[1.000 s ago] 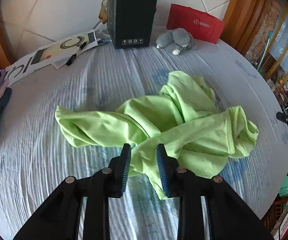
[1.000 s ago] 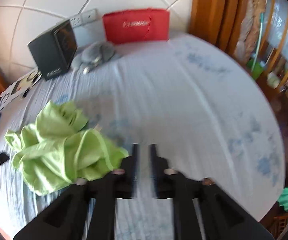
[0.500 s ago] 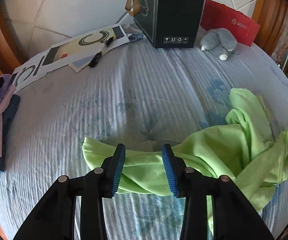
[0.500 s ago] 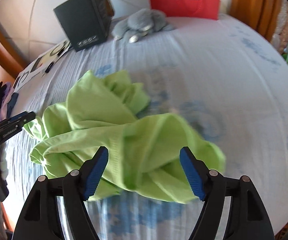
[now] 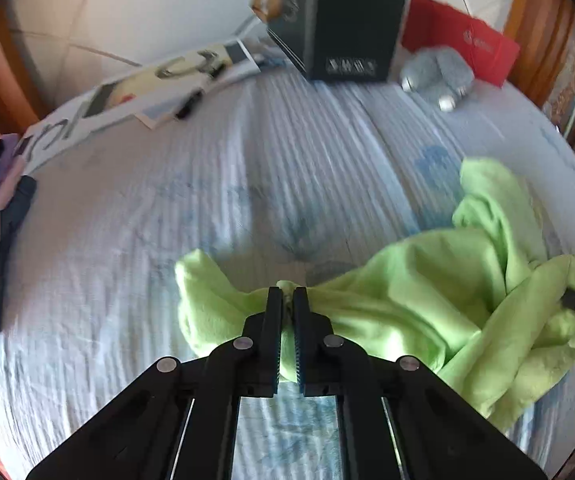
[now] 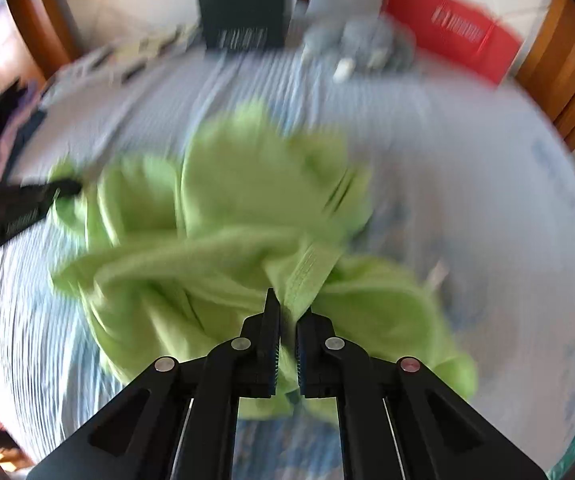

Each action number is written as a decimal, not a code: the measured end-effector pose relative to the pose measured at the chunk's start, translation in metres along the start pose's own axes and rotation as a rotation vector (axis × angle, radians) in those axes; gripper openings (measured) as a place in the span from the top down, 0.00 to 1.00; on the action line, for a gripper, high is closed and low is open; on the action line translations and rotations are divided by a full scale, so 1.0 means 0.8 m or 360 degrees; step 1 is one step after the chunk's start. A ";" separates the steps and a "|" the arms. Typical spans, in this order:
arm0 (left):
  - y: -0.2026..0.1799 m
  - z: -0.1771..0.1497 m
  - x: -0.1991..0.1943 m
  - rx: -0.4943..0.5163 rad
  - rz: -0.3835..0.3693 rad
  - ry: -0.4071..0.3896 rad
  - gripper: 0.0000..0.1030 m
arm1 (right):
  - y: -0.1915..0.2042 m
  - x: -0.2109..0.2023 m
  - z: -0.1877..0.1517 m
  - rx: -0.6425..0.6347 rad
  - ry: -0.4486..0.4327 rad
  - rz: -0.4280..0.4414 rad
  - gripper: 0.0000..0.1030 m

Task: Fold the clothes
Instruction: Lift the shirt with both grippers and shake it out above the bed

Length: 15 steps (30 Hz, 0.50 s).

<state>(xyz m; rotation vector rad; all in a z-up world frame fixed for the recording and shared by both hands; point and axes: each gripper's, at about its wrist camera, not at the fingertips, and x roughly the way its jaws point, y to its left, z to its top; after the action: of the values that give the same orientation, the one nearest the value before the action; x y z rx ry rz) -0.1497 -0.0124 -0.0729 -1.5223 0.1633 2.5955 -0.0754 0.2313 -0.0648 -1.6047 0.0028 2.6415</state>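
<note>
Across the pale blue ribbed bed (image 5: 127, 280), my left gripper (image 5: 286, 300) and right gripper (image 6: 287, 312) each pinch the crumpled lime-green cotton shirt (image 5: 427, 300). I should lift evenly and pull apart so it spreads flat.

One lime-green garment (image 5: 427, 304), one black box (image 5: 351, 20), one red bag (image 5: 463, 52), one grey plush toy (image 5: 439, 74), one pen (image 5: 189, 105), and perhaps two printed sheets (image 5: 135, 96); blur obscures their edges.

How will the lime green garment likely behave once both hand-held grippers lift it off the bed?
The green garment lies bunched in soft folds, so it will probably sag between the left hand-held gripper and right hand-held gripper. It looks thin, likely light.
</note>
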 end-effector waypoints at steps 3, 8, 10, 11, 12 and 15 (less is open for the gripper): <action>0.036 0.024 -0.060 -0.0136 0.0045 -0.0185 0.97 | -0.010 -0.053 0.040 -0.0048 -0.0260 -0.0085 0.95; 0.081 0.058 -0.163 -0.0228 0.0113 -0.0463 0.97 | -0.022 -0.146 0.096 -0.0047 -0.0610 -0.0109 0.96; 0.096 0.057 -0.201 -0.0265 0.0172 -0.0586 0.97 | -0.034 -0.159 0.088 -0.0016 -0.0622 -0.0126 0.96; 0.100 0.054 -0.214 -0.0280 0.0163 -0.0616 0.97 | -0.040 -0.165 0.084 0.0000 -0.0627 -0.0134 0.96; 0.104 0.050 -0.228 -0.0294 0.0154 -0.0646 0.97 | -0.047 -0.171 0.080 0.0016 -0.0633 -0.0143 0.96; 0.097 0.026 -0.241 -0.0258 0.0114 -0.0625 0.97 | -0.065 -0.190 0.069 0.0064 -0.0651 -0.0168 0.96</action>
<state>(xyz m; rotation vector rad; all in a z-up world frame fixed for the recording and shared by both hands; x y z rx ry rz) -0.0875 -0.0962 0.1080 -1.0297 -0.0340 2.9632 -0.0519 0.2785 0.0970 -0.9979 -0.0435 2.8089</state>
